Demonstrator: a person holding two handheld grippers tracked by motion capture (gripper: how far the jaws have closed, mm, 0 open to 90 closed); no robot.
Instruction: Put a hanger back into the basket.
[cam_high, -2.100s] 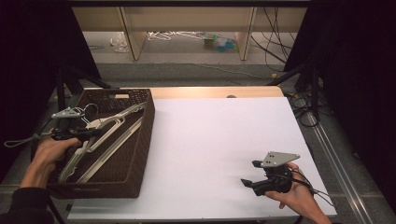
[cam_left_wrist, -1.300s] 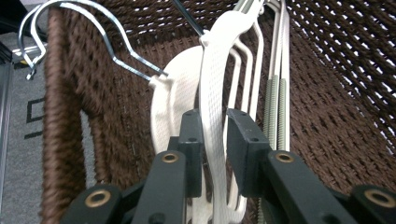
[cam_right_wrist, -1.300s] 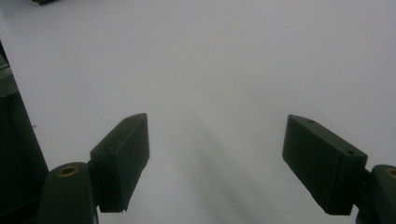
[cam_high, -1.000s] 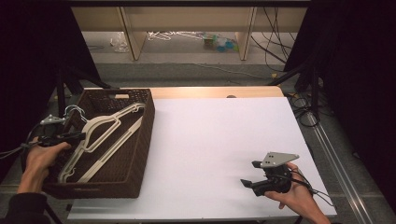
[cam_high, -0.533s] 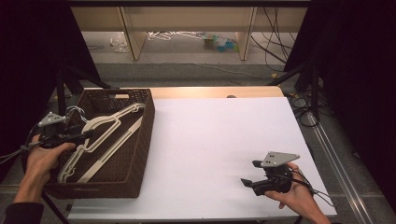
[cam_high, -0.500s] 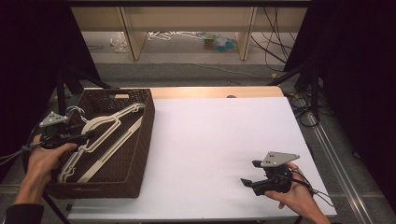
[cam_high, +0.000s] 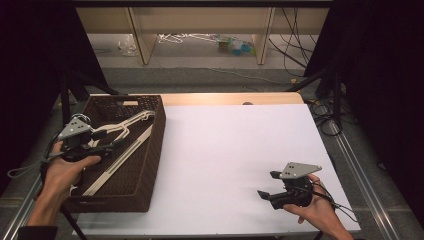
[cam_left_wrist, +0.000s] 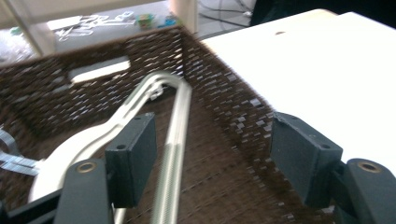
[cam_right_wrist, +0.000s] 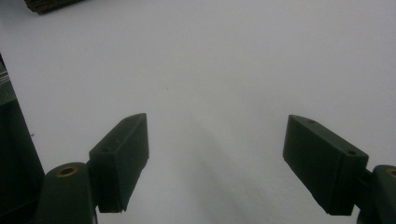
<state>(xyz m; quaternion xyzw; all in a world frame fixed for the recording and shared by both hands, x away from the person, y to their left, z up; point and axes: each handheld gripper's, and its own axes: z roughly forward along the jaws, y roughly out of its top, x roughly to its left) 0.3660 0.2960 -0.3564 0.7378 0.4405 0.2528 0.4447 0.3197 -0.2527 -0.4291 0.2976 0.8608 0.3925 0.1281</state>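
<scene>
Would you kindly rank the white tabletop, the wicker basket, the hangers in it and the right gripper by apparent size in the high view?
1. White tabletop
2. Wicker basket
3. Hangers, lying inside the basket
4. Right gripper, smallest; it sits nearer the camera, yet looks smaller than the hangers.

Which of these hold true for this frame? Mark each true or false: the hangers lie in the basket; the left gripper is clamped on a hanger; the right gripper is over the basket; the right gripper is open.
1. The hangers lie in the wicker basket. True.
2. The left gripper is clamped on a hanger. False: its jaws have just been opening and stand apart, gripping nothing.
3. The right gripper is over the basket. False: it is over the white table, far from the basket.
4. The right gripper is open. True.
</scene>
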